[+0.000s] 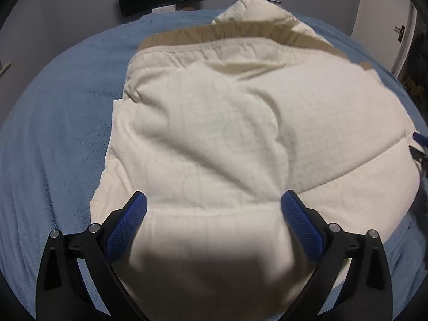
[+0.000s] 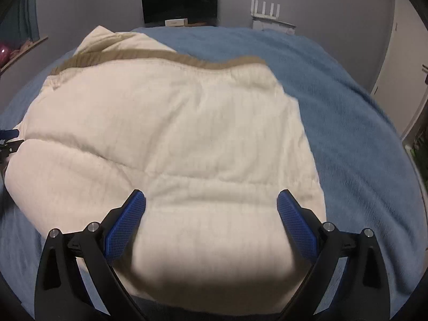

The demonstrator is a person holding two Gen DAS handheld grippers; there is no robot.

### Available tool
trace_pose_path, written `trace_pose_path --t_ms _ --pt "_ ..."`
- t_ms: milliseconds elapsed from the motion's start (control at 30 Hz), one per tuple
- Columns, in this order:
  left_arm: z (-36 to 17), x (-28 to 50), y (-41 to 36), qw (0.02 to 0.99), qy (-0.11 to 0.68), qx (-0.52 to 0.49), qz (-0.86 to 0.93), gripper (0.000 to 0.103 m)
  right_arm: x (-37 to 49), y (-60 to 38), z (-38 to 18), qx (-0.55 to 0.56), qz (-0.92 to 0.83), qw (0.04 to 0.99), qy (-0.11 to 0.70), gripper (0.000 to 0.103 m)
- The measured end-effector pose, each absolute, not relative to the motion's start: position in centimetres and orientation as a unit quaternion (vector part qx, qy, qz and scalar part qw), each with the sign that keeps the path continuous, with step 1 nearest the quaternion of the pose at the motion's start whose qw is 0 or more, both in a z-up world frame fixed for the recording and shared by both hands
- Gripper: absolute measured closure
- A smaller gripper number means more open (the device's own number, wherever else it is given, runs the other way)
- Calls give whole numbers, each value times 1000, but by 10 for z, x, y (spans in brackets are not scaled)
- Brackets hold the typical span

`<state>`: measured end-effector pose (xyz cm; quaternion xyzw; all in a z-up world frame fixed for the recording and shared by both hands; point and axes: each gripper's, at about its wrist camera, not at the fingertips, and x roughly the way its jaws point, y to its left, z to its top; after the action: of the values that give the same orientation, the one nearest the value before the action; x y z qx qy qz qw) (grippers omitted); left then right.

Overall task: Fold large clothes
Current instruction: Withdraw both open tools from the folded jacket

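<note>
A large cream padded garment (image 1: 227, 123) with a tan trim band (image 1: 240, 33) along its far edge lies folded on a blue bed cover (image 1: 58, 112). My left gripper (image 1: 214, 208) stands open above the garment's near-left part, blue pads wide apart with cloth showing between them. In the right wrist view the same garment (image 2: 174, 133) fills the middle, its tan trim (image 2: 165, 58) at the far side. My right gripper (image 2: 211, 208) is open over the near-right part. Whether either gripper touches the cloth cannot be told. The other gripper's tip shows at the garment's side (image 1: 420, 147) (image 2: 10, 139).
The blue bed cover (image 2: 347, 123) stretches right and far of the garment. Beyond the bed stand a dark monitor (image 2: 179, 2), a white router with antennas (image 2: 264, 10) and a grey wall. A door (image 1: 401, 34) is at the right.
</note>
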<state>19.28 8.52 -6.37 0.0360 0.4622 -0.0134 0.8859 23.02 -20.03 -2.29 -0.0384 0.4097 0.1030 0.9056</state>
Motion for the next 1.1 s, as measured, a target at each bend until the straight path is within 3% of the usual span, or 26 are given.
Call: trace_pose_path --t_ms 200,600,700,833,1100 --pt "-77 187 83 884 467 29 -6 5 225 -204 -33 -35 91 908 407 9" --pt "-12 178 145 905 424 -16 -24 6 246 -250 20 -14 95 916 390 9" --pt "-14 205 166 903 425 -48 -31 8 279 -256 17 -4 92 912 399 9" --pt "-28 243 179 890 449 -63 -47 16 320 -255 7 14 85 902 424 9" --pt "-55 266 172 891 453 -14 -23 10 357 -248 -20 16 87 897 433 9"
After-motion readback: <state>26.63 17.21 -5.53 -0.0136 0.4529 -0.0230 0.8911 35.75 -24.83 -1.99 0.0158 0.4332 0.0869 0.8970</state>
